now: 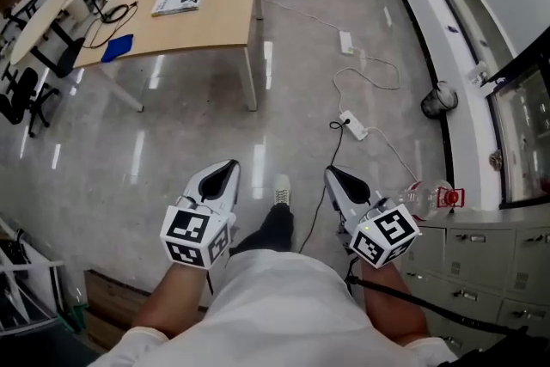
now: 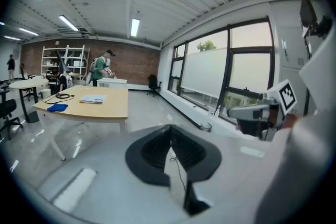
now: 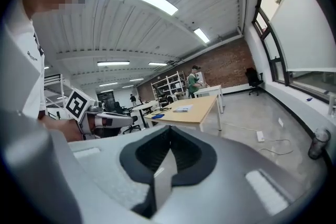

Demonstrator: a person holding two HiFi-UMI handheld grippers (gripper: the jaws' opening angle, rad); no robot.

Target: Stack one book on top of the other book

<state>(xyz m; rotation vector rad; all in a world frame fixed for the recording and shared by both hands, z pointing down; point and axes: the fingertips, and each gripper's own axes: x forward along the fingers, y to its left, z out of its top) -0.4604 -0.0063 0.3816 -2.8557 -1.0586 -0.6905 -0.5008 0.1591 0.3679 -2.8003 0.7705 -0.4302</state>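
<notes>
While the left gripper (image 1: 225, 174) and right gripper (image 1: 340, 178) hang low in front of the person, both sets of fingers (image 2: 152, 152) are clenched on nothing. The white book (image 1: 179, 0) lies well ahead of them and off to the left, on a tabletop (image 1: 225, 23) across the floor (image 1: 198, 125). A flat blue thing (image 1: 118, 47), possibly the second book though that cannot be told, sits farther left at the tabletop's edge.

The likeliest trouble lies underfoot. A white power strip (image 1: 353, 125) and its looping cable (image 1: 365, 77) cross the floor just ahead of the right fingers, and could catch a foot on a straight walk in. At the tabletop, a nudge from closed fingers could push the blue thing over its edge, and the black cord (image 1: 116, 13) beside it could snag.

Open floor stretches ahead of the left fingers up to the tabletop. Right of the right fingers, a cabinet (image 1: 481, 258) and a bottle (image 1: 425, 198) stand close. Office chairs (image 1: 26, 94) crowd the far left.
</notes>
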